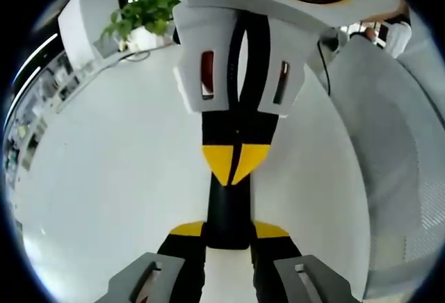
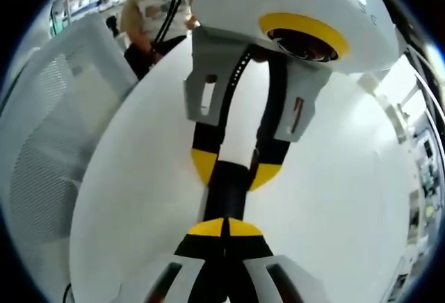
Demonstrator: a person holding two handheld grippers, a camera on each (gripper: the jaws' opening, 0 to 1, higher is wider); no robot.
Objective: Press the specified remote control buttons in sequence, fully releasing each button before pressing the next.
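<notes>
Left gripper view: left gripper (image 1: 229, 232) fingers clamp remote (image 1: 228, 209), steadying it; right gripper (image 1: 236, 166) fingers together, tip pressing.

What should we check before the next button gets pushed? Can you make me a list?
1. Left gripper holds the remote: ok, its jaws are shut on the remote's two sides.
2. Right gripper makes one pointed tip for pressing: ok, its jaws are shut together.
3. Right gripper lifted clear of the remote: cannot tell, the tip looks right against the remote's end.
4. Right button under the tip: cannot tell, no buttons can be made out.
5. Remote kept over the white table: ok.
</notes>
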